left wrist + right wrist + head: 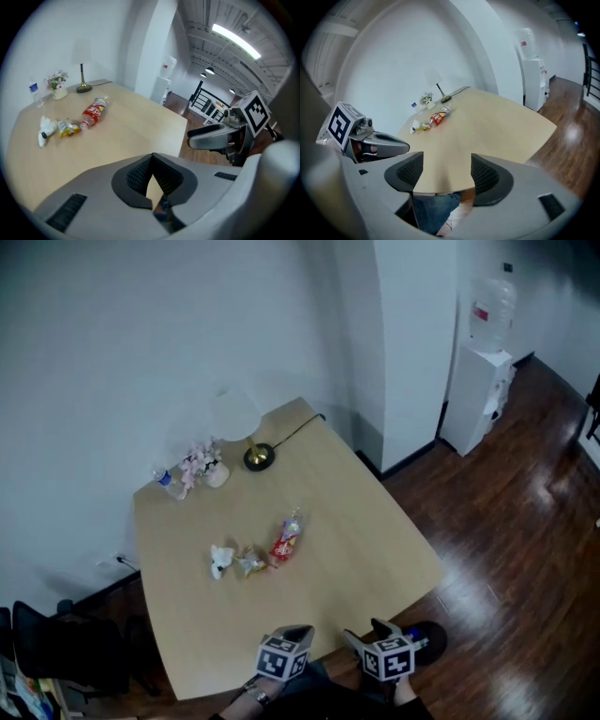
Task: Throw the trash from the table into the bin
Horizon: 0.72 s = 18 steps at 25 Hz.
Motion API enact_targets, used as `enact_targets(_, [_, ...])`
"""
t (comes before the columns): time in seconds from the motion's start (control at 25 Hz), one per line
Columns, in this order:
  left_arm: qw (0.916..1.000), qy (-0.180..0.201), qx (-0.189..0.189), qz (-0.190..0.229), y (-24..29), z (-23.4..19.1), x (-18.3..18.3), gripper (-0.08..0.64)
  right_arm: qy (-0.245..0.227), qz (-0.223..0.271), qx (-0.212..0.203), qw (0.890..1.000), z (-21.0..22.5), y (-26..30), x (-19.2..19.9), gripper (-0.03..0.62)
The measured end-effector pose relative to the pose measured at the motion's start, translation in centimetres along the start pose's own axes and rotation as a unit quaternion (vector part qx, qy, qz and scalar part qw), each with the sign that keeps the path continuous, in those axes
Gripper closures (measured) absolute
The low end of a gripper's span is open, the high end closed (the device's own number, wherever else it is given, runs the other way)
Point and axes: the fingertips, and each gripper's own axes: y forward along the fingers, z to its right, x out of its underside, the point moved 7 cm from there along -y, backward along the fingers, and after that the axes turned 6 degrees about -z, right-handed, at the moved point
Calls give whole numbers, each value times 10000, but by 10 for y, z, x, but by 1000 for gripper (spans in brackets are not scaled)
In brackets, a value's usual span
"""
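Tan table (375, 521), trash (251, 561) mid-table, well beyond left tongs (152, 161), right tongs (443, 171)

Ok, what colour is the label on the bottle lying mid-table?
Red. The bottle shows best in the left gripper view.

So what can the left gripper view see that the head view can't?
Only the left gripper view shows the long bright ceiling light and the black railing. Only the head view shows the black chair beside the pale wooden table. Both show that table, the red plastic bottle, the white-shaded lamp and the white water dispenser.
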Motion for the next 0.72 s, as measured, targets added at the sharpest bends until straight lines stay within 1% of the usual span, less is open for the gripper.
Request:
enact_targets(0.08, [9997,-182,-43,127,-8,-25,-9,554,-128,-123,-11,9998,-15,19,-21,264])
enact_targets(0.16, [9991,-336,-100,257,-15,-51,-15,554,-106,-182,-62,9998,-31,43,-43,264])
enact_targets(0.36, [9961,-704,-275,462,-25,-108,-25,554,-17,-116,-24,9999,-65,111,-112,264])
enact_targets(0.52, [9946,-857,-309,498,-26,-135,-30,554,157,-110,130,9997,-80,163,-158,264])
enact_targets(0.72, [9930,-1028,-352,468,-19,-158,-26,554,406,-192,485,9978,-81,212,-193,255])
